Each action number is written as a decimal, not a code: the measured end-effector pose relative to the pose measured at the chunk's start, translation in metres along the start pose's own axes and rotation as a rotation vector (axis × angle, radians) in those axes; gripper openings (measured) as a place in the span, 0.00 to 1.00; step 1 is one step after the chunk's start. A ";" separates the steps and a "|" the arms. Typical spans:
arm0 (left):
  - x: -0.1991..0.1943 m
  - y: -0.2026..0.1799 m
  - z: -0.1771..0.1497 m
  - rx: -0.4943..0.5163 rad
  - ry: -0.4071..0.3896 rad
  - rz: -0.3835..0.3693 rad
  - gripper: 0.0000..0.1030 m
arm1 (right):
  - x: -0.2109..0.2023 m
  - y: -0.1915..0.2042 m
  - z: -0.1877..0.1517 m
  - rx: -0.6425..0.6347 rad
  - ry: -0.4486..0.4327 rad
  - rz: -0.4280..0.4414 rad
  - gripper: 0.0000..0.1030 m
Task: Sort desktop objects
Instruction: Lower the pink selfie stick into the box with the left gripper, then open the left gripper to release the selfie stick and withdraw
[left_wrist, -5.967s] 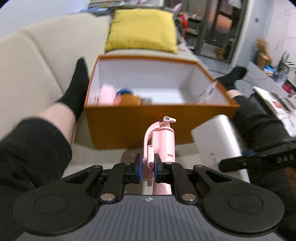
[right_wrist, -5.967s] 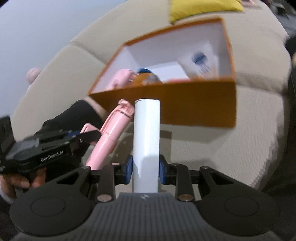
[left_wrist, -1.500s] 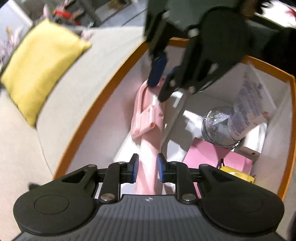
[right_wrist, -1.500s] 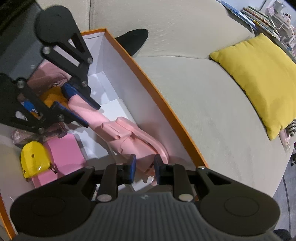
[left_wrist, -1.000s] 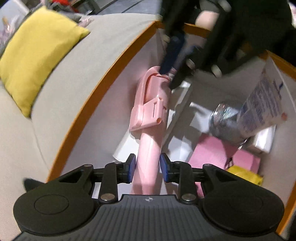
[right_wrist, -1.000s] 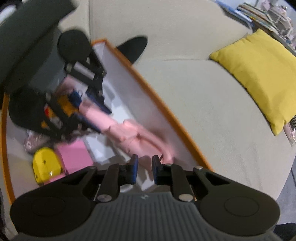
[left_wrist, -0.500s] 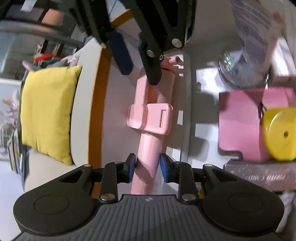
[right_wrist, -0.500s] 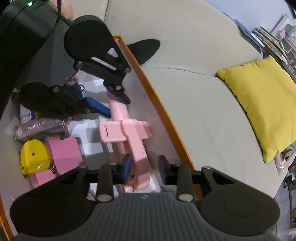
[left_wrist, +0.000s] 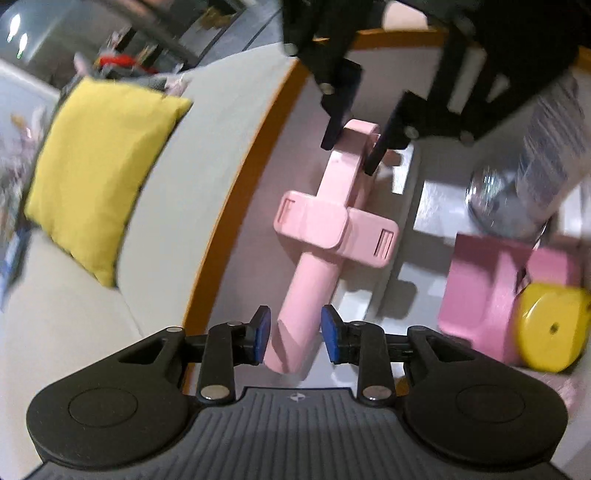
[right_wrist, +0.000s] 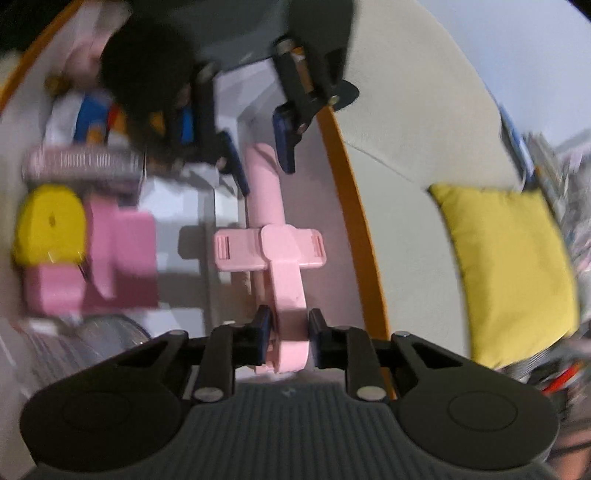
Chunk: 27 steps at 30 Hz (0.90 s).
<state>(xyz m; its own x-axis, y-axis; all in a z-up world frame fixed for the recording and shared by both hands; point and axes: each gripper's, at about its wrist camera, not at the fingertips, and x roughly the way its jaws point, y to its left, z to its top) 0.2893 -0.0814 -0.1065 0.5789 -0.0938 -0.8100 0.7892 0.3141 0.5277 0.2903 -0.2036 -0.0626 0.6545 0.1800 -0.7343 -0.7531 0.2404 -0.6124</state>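
The left gripper (left_wrist: 295, 334) has its blue pads spread apart on either side of the handle end of the pink selfie stick (left_wrist: 332, 236), with a visible gap on each side, so it is open around the stick and not clamping it. The right gripper (right_wrist: 290, 332) sits at the opposite end, its pads just beside the flat pink head with slim gaps showing; it too looks parted, though the blur leaves it uncertain whether a pad touches. The stick lies along the floor of the orange box (left_wrist: 236, 184), close to the wall on the sofa side, its clamp piece splayed crosswise. Beside it in the box are a pink folded item (left_wrist: 484, 284), a yellow tape measure (left_wrist: 550, 328) resting against it, a clear round container (left_wrist: 498, 206) (badly smeared by motion) and a printed packet (left_wrist: 554, 140) leaning over that. Outside the box, a yellow cushion (left_wrist: 99, 177) rests on the beige sofa (left_wrist: 177, 206). Half a second ago the left pads pinched the handle; now they have let go, and the stick's clamp has turned flatter.
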 end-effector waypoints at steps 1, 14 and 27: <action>0.000 0.003 0.000 -0.027 0.003 -0.013 0.34 | 0.002 0.006 0.001 -0.054 0.011 -0.030 0.21; 0.006 0.017 -0.001 -0.173 0.027 0.007 0.33 | -0.001 -0.008 -0.001 0.034 0.028 0.005 0.24; 0.007 0.038 -0.009 -0.326 0.042 -0.022 0.35 | -0.006 -0.050 -0.023 0.486 0.027 0.203 0.20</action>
<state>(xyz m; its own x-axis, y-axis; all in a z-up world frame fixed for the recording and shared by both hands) 0.3215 -0.0618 -0.0944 0.5481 -0.0671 -0.8337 0.6905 0.5989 0.4057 0.3227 -0.2389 -0.0344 0.4921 0.2459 -0.8351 -0.7426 0.6191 -0.2553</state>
